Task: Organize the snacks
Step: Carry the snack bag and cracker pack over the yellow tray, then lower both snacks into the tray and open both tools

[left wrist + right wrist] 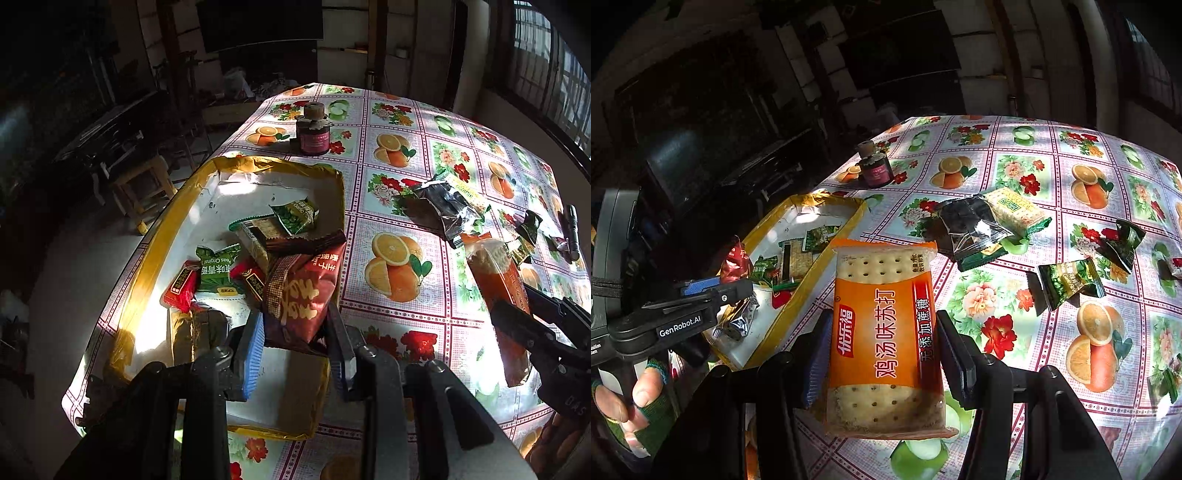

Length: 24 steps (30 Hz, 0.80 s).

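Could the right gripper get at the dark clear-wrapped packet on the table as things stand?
Probably not yet: the right gripper is shut on the orange cracker pack, so its jaws are full. The path to the dark packet itself looks open across the tablecloth.

One box sits at centre left of the left view, holding about eight packets. One jar stands at upper centre. Two claws show, each with one packet: a red one and an orange cracker pack. About five loose packets lie at right.
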Each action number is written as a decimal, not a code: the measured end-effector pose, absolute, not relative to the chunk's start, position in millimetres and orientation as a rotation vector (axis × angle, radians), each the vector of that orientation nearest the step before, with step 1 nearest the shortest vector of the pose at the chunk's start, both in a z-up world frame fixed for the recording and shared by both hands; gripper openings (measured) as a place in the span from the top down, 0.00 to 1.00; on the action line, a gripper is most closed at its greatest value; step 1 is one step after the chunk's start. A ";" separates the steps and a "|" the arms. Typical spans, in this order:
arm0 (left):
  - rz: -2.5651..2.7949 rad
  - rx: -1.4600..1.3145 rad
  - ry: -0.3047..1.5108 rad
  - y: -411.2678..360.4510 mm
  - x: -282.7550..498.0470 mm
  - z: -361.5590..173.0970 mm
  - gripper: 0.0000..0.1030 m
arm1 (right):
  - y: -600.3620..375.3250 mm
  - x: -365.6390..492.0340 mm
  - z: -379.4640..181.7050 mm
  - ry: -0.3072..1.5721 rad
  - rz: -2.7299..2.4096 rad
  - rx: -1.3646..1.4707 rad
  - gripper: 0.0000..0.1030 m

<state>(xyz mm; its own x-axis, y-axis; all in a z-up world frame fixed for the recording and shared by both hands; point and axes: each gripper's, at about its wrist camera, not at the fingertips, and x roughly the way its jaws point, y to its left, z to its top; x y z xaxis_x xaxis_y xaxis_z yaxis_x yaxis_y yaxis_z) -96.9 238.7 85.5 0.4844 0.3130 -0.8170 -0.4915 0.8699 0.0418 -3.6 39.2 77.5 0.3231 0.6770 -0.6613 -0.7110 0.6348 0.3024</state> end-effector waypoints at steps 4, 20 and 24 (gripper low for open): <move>0.520 -0.227 0.949 251.9 -102.9 81.8 0.71 | 63.9 -5.8 75.3 0.857 0.958 -0.061 0.44; 0.620 -0.288 0.960 296.8 -113.5 66.4 0.71 | 170.6 -2.1 73.2 0.880 1.095 -0.110 0.44; 0.654 -0.287 0.964 304.1 -113.1 60.6 0.71 | 187.4 5.2 71.5 0.883 1.106 -0.114 0.44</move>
<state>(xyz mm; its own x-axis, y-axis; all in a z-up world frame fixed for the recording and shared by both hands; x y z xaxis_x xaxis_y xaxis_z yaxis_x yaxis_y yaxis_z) -113.1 304.1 60.6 0.3990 0.3855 -0.8320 -0.6304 0.7742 0.0564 5.2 187.4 71.5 0.1556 0.7277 -0.6680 -0.8127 0.4787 0.3321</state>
